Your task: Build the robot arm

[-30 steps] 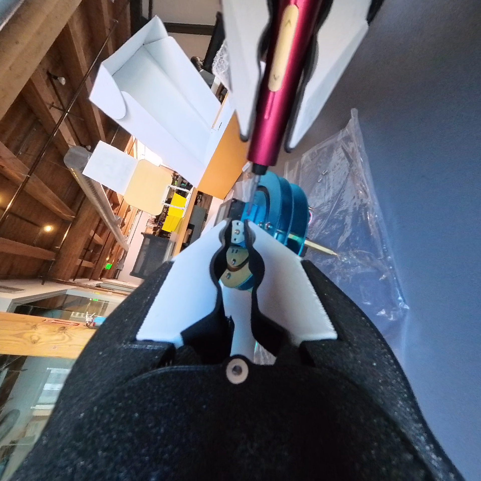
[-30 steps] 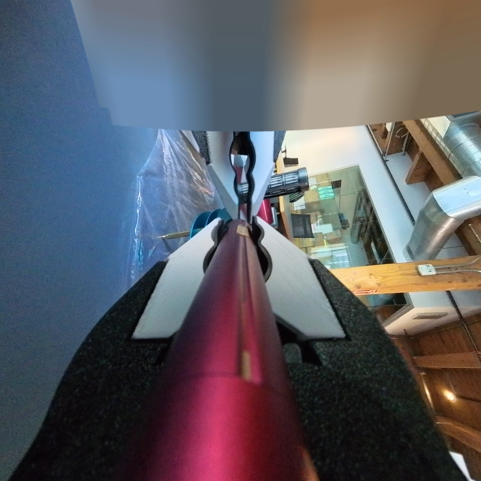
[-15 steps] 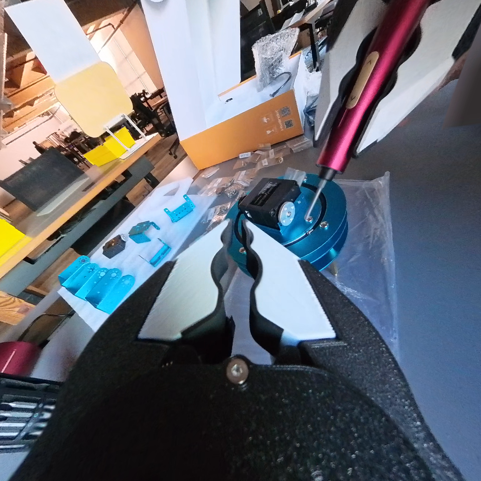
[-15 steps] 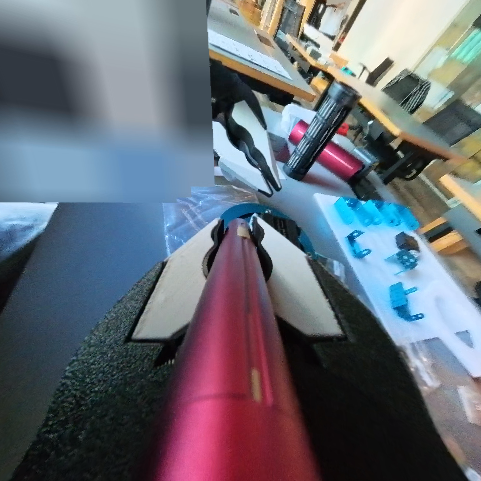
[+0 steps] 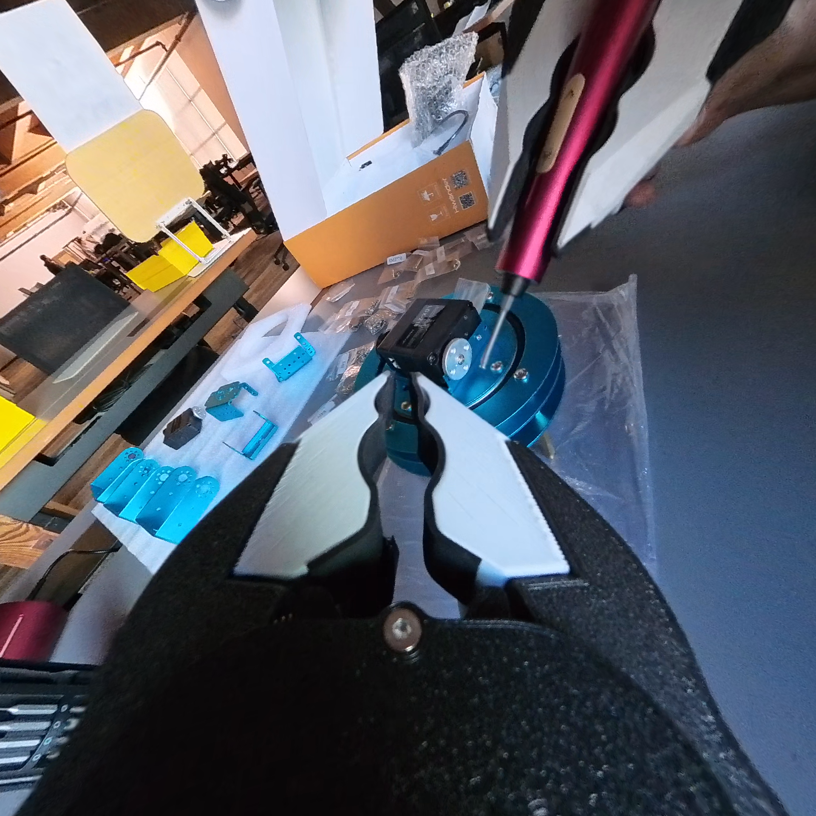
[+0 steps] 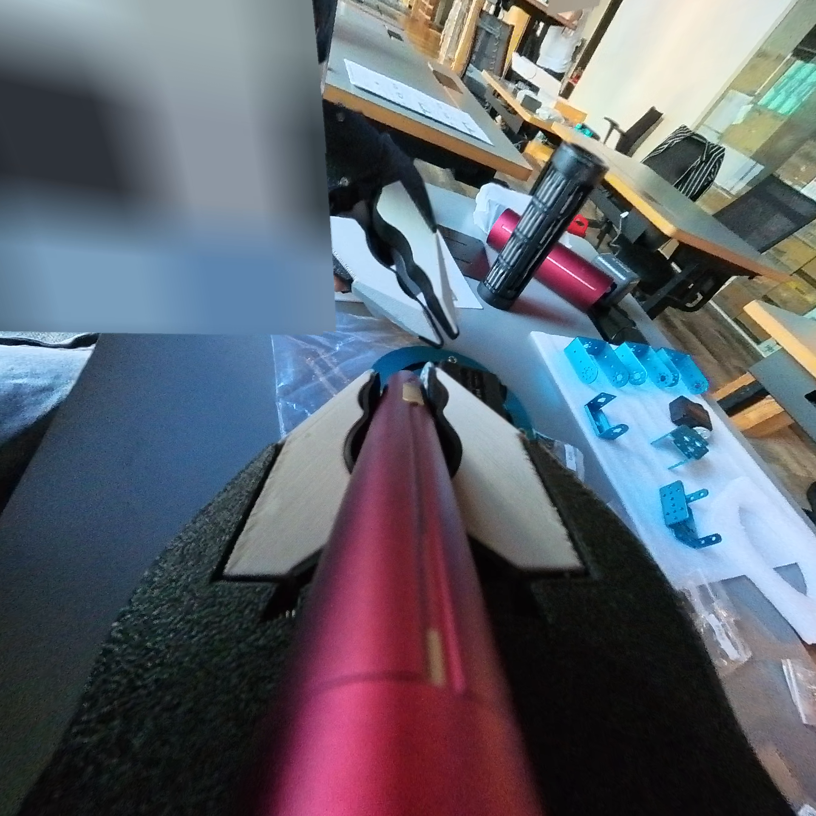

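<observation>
Left gripper (image 5: 401, 383), seen in the left wrist view, has its white ribbed fingers (image 5: 329, 490) drawn nearly together, tips at the near rim of a round blue metal base (image 5: 527, 388); whether they pinch anything there I cannot tell. On top of that base sits a black servo block (image 5: 426, 336) with a silver disc on its face. Under the base lies a crinkled clear plastic bag (image 5: 611, 397), spread on a smooth grey table (image 5: 728, 397). Above the base, the right gripper (image 5: 536, 225) is clamped on a matte magenta electric screwdriver (image 5: 558, 145), whose thin steel bit comes down to a screw on the base's top face. Left of the base, small blue perforated brackets (image 5: 154, 494) rest on white foam sheet (image 5: 269, 340); behind the base stands an open orange carton (image 5: 397, 212). Farther off are desks and yellow bins in a wood-floored workshop.

Right wrist view: the right gripper (image 6: 404, 377) grips the magenta screwdriver (image 6: 397, 574), which runs down the middle and hides most of the blue base (image 6: 397, 357). Beyond the base, the left gripper (image 6: 439, 335) points down at it. Right of the base lie the blue brackets (image 6: 636, 366) on foam, and beyond them a black ribbed cylinder (image 6: 538, 229) stands against a magenta tube (image 6: 569, 265).
</observation>
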A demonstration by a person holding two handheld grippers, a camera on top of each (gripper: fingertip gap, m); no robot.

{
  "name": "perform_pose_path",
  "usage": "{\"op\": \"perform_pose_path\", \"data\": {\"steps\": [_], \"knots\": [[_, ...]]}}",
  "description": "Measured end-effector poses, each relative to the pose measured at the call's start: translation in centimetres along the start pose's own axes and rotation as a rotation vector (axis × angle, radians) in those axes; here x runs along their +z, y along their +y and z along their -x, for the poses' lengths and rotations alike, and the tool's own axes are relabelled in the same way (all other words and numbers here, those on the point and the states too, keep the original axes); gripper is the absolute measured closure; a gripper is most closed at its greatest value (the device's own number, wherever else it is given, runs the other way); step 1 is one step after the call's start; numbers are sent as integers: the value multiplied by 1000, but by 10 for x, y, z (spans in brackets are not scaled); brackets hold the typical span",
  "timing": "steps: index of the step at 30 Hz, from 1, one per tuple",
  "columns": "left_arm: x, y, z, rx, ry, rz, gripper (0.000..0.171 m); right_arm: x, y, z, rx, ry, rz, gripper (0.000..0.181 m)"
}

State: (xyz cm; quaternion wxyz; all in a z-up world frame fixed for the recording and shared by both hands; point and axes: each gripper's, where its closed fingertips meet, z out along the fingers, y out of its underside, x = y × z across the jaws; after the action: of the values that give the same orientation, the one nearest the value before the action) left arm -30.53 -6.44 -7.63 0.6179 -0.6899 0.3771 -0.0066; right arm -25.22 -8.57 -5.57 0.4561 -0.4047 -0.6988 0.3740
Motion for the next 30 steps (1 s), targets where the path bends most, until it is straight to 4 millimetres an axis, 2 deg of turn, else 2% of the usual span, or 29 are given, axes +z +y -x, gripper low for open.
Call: {"op": "perform_pose_path", "data": {"steps": [6,11,18,30], "knots": [[-2,-4,-27,-40,160,-24,166,-13,-20,-2,106,-38,-143,159],[-2,-15,-43,-17,193,-76,166,-14,-28,-1,207,-79,-239,160],[-5,-24,-36,-70,174,-129,167,-15,-26,-1,210,-86,-230,160],[-9,-28,-32,-54,167,-148,171,-15,-25,-3,222,-81,-237,160]]}}
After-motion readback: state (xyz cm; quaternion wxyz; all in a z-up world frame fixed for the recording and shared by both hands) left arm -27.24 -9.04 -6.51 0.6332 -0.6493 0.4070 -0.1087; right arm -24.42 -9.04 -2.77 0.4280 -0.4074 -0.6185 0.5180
